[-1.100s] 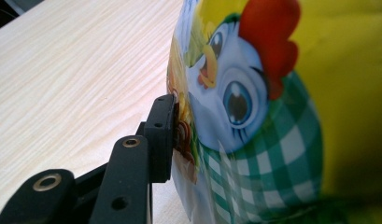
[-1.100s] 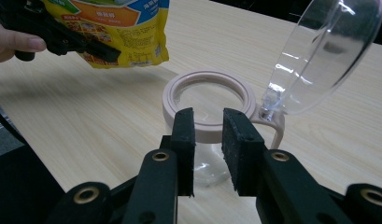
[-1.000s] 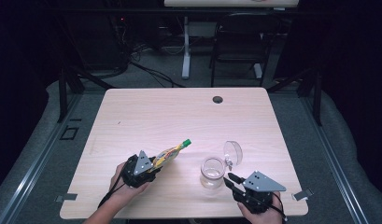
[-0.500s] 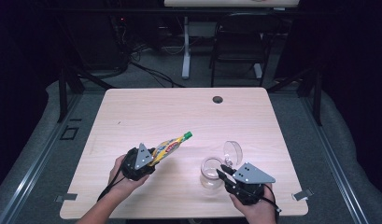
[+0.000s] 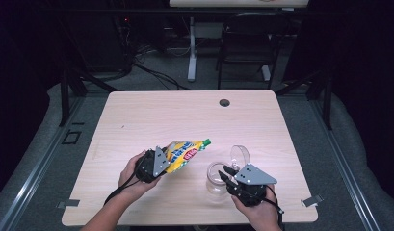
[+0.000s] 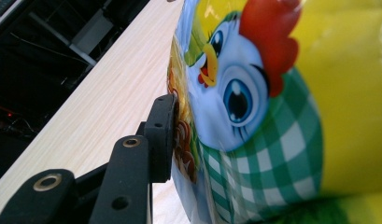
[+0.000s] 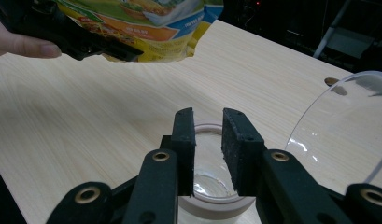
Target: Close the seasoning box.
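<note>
Tongs on the left point(image 5: 162, 162) clamp a yellow snack pouch point(image 5: 184, 153) by its lower end and hold it clear of the bench point(image 5: 151, 115), its green-tipped far end pointing toward the glass jar point(image 5: 215, 176). In the left gripper view one black jaw presses flat against the printed film of the pouch point(image 6: 272, 102). The right tongs point(image 5: 227, 173) pinch the rim of the jar point(image 7: 212, 186), one jaw inside the mouth and one outside, with the jar standing on the bench near the front edge and its clear hinged lid point(image 5: 239, 155) swung open behind.

I judge the pouch light, soft and slick: the film will crumple and slide, and the contents shift as it tilts, so a grip low on the sealed end, well away from the opening, suits it. The jar looks rigid, heavy for its size, smooth and breakable; holding the thick rim steadies it, though a hard squeeze or a sideways knock could chip or tip it.
</note>
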